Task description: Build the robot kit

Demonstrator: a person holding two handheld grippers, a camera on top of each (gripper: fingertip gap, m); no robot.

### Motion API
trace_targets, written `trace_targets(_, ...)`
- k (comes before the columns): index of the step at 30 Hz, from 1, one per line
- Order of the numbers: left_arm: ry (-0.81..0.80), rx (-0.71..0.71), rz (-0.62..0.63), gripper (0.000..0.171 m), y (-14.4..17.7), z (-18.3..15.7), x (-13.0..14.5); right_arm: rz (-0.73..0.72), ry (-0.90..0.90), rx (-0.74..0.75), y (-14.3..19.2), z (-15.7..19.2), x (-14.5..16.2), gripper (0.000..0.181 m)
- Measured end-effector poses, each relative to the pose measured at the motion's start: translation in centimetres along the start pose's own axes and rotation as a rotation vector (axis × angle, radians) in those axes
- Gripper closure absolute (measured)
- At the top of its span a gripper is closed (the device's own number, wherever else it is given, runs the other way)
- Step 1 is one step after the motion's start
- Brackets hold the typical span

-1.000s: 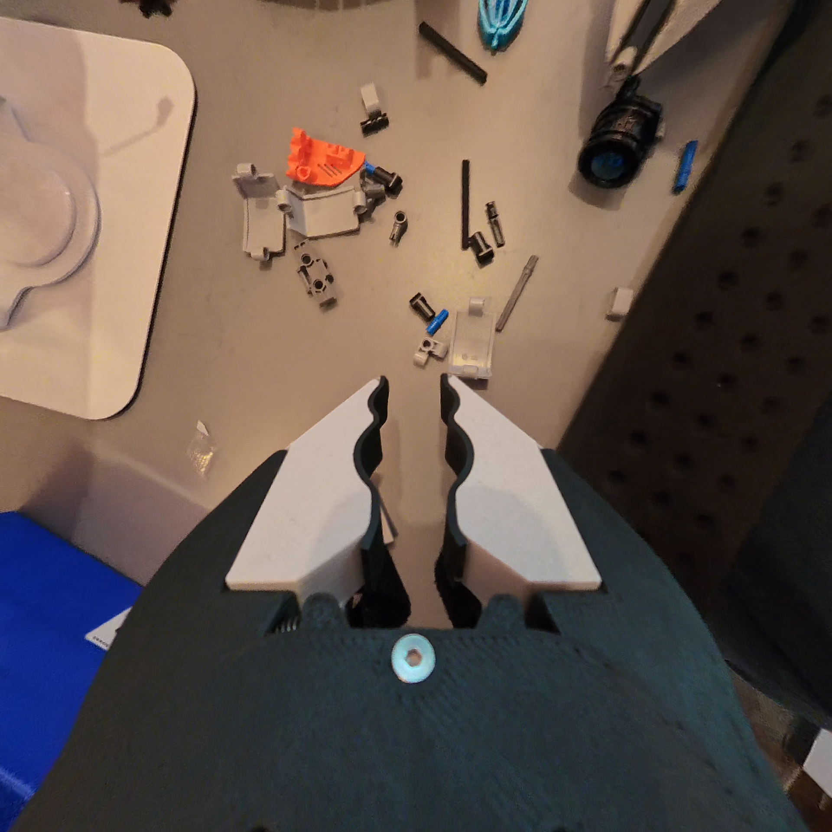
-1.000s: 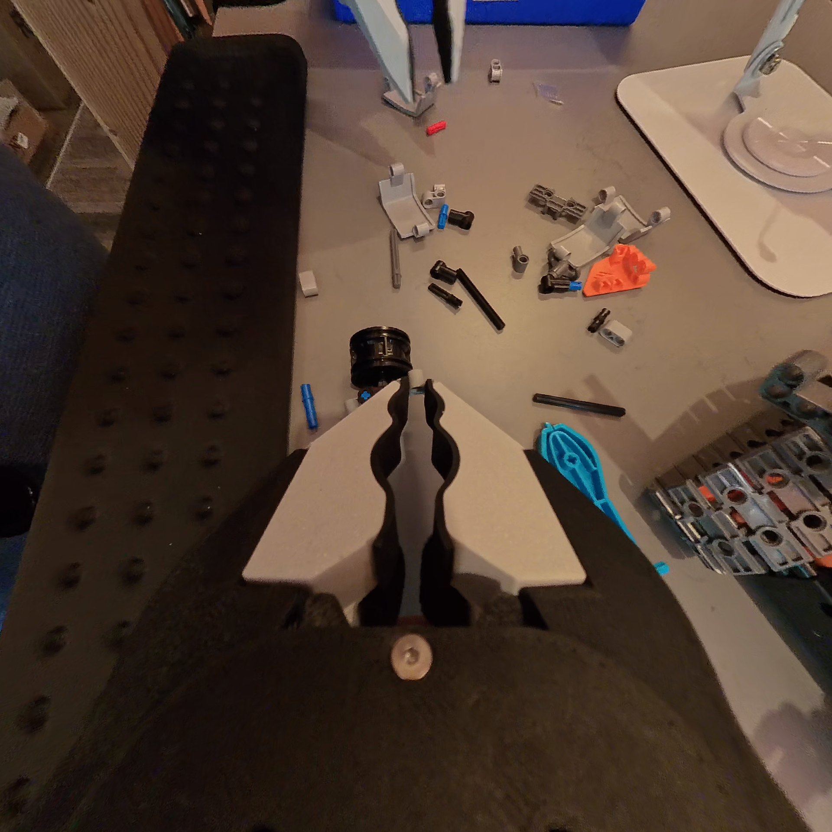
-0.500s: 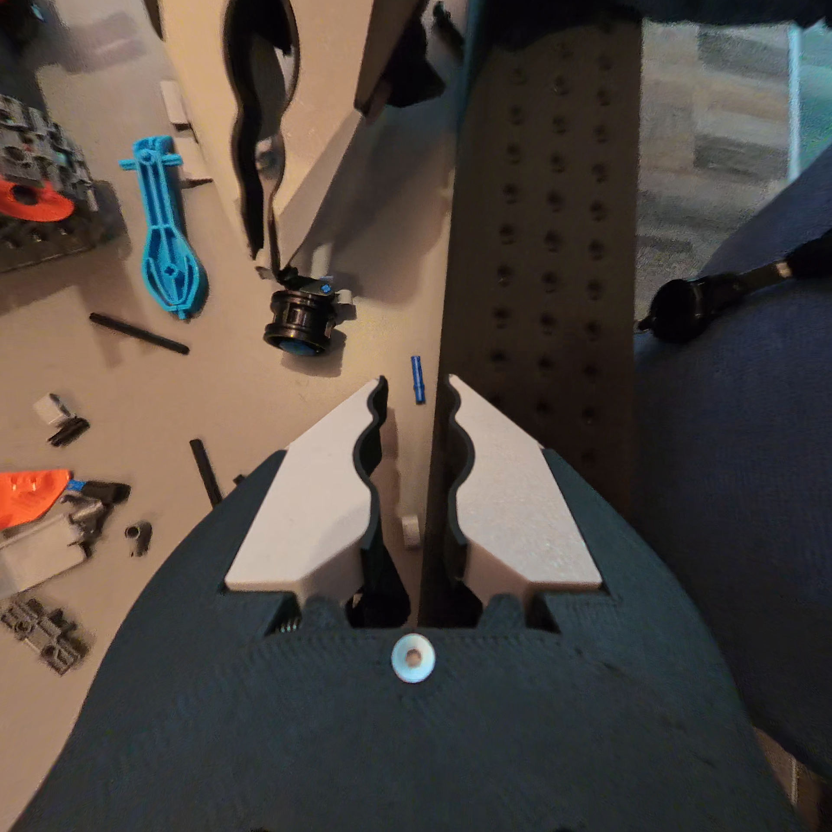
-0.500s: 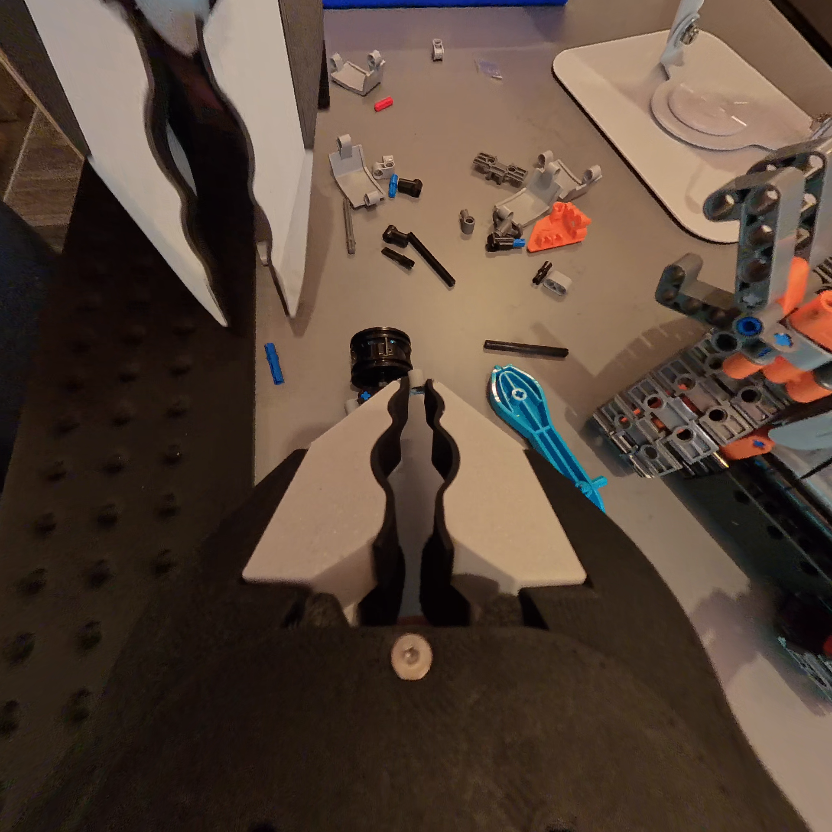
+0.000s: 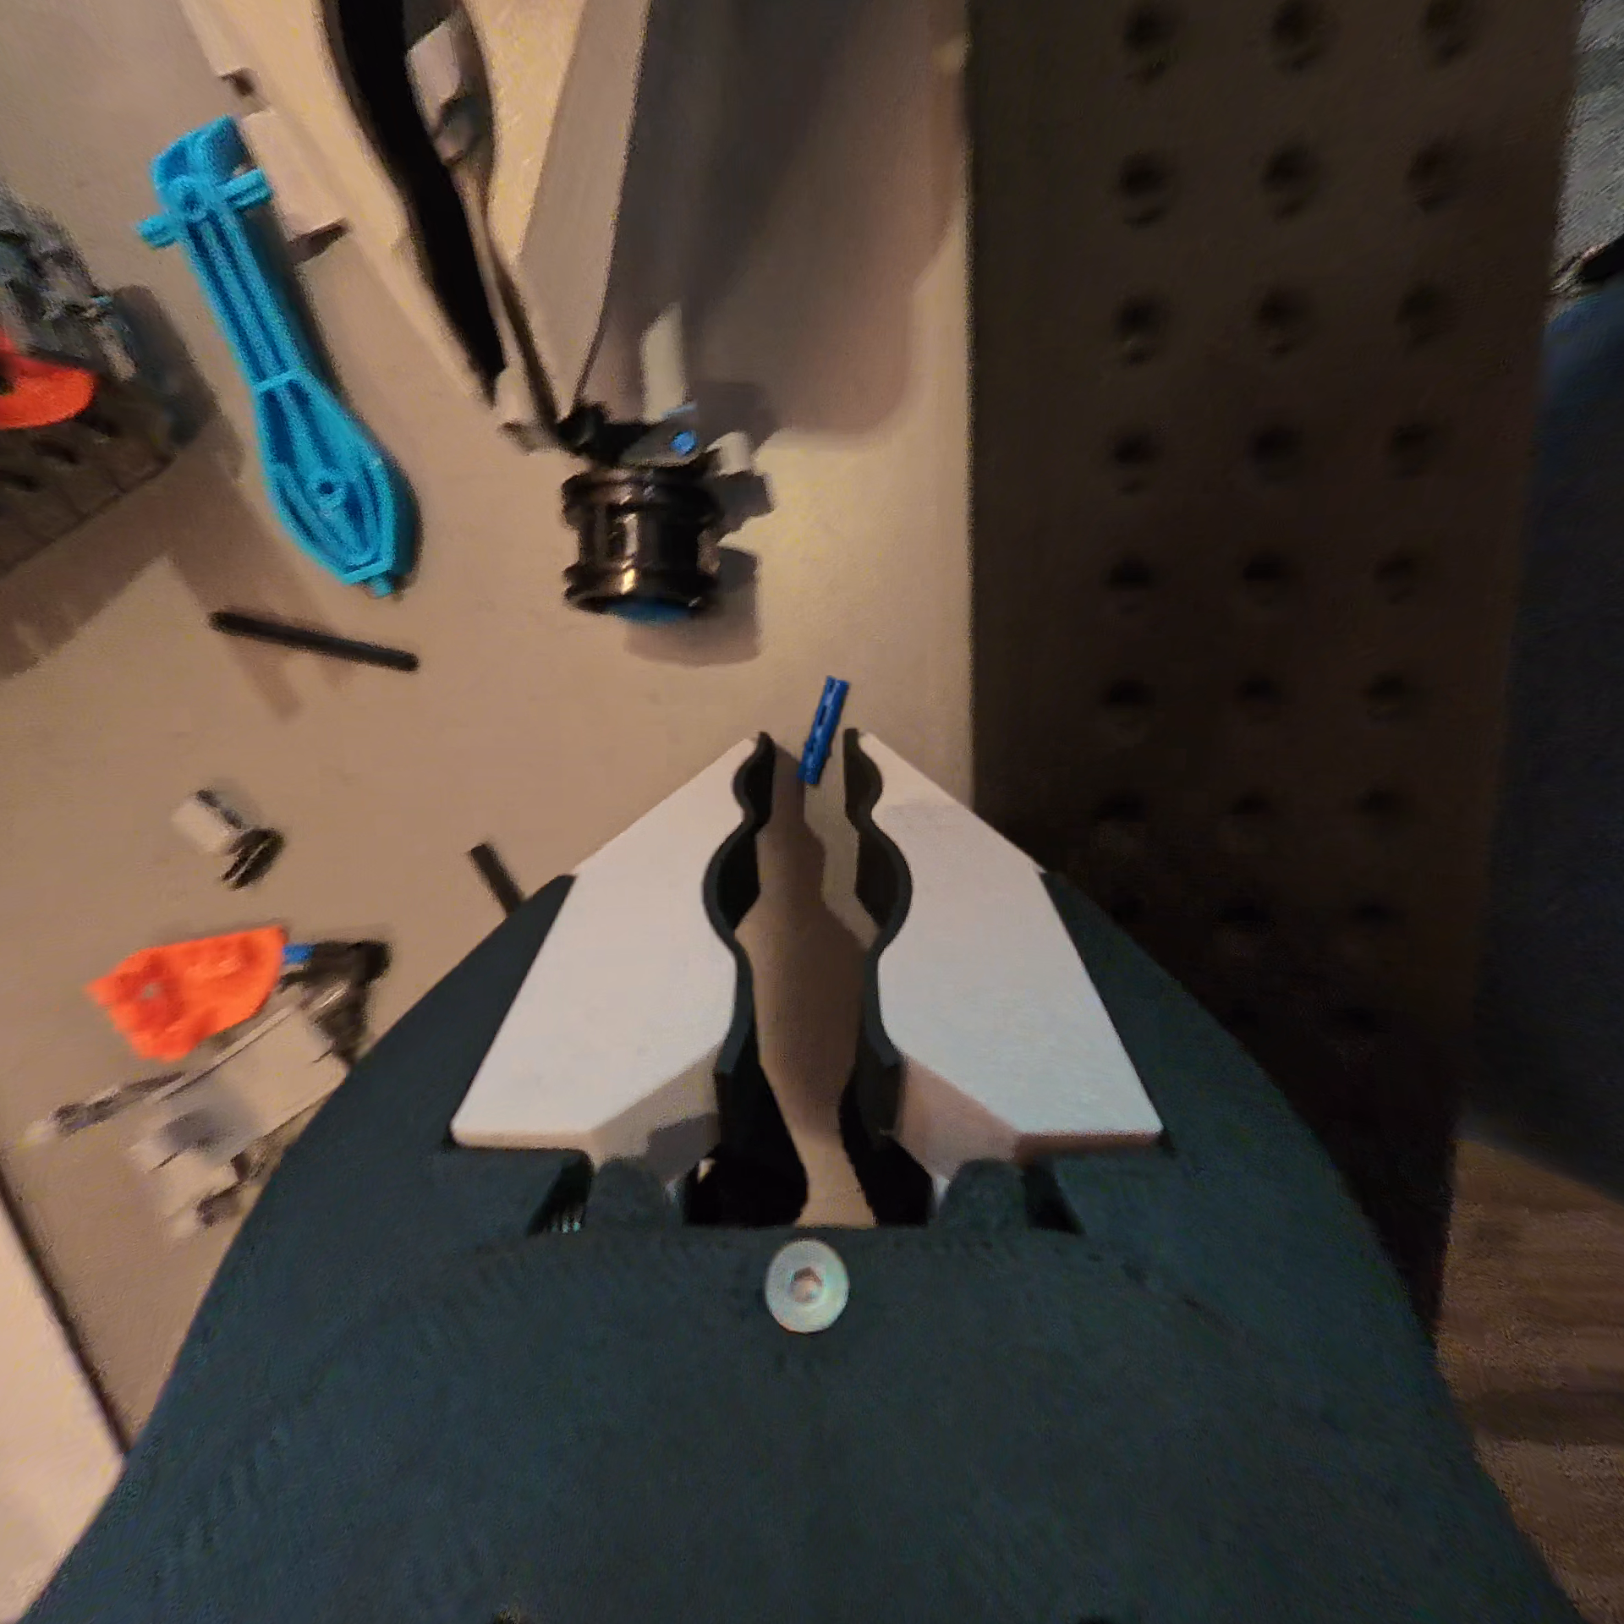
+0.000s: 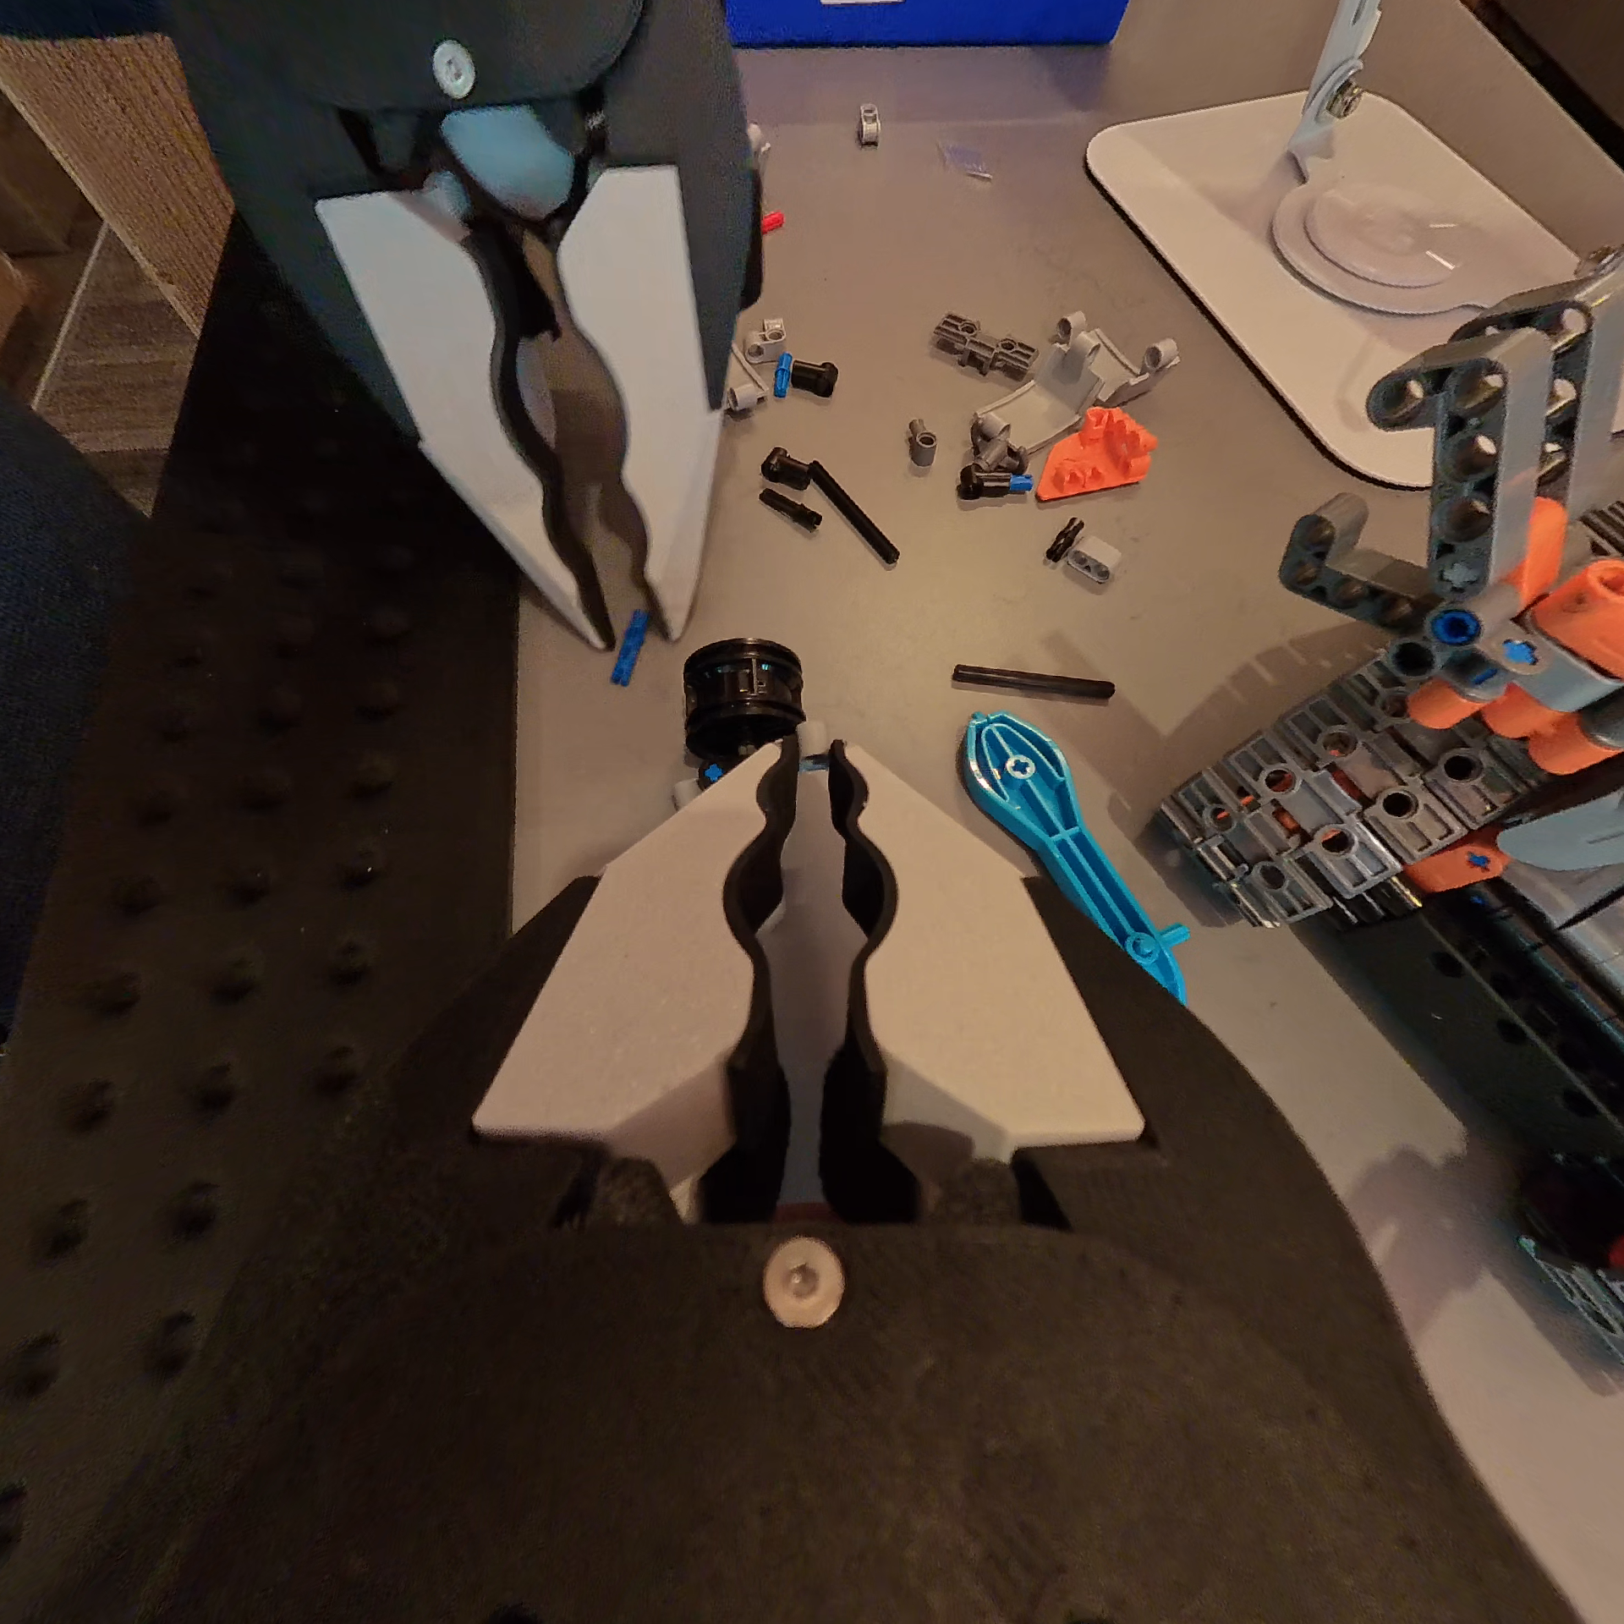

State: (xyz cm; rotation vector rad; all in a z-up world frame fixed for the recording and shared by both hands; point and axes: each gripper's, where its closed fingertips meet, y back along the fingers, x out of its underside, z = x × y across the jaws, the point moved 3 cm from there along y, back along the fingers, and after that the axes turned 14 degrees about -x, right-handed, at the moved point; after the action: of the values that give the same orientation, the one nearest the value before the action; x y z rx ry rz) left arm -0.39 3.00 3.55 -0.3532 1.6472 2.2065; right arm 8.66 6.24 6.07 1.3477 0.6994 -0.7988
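Left gripper point(image 5: 804, 747), centre frame in its own view, jaws a narrow gap apart w/ a small blue pin point(image 5: 822, 729) lying on the counter point(image 5: 527, 747) between the tips; can't tell if touching. Right gripper point(image 6: 813, 754), jaws nearly closed on a small grey/blue piece attached to a black wheel hub point(image 6: 743, 694), centre frame. Light blue blade piece point(image 6: 1068, 848) to its right. Dark perforated mat point(image 6: 264, 879) at left edge.
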Motion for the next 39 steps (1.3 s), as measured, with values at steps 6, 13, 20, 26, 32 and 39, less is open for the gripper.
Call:
trace_targets(6, 0.099, -0.081, 0.041, 0.150, 1.2, 2.2, 1.4, -0.012, 0.003, 0.004, 0.3, 0.0, -0.1, 0.177)
trace_targets(13, 0.495, -0.020, -0.013, 0.146, -0.2, 0.7, -0.3, -0.003, -0.011, 0.014, 0.8, -0.2, 0.4, 0.177)
trace_targets(20, 0.592, -0.052, -0.054, 0.135, -0.7, 1.1, -0.7, 0.020, -0.039, 0.035, -0.9, -0.6, 0.1, 0.177)
trace_targets(26, 0.624, -0.054, -0.067, 0.130, -0.5, 0.9, -0.3, -0.014, -0.080, 0.014, -1.9, -0.6, -0.5, 0.177)
trace_targets(32, 0.603, -0.112, 0.016, 0.141, 0.9, -0.1, 0.8, -0.034, -0.114, 0.023, -0.7, -1.0, 0.3, 0.177)
trace_targets(39, 0.409, -0.166, 0.059, 0.151, 1.4, 0.7, 2.6, -0.032, -0.089, -0.008, -1.0, -0.4, 0.0, 0.177)
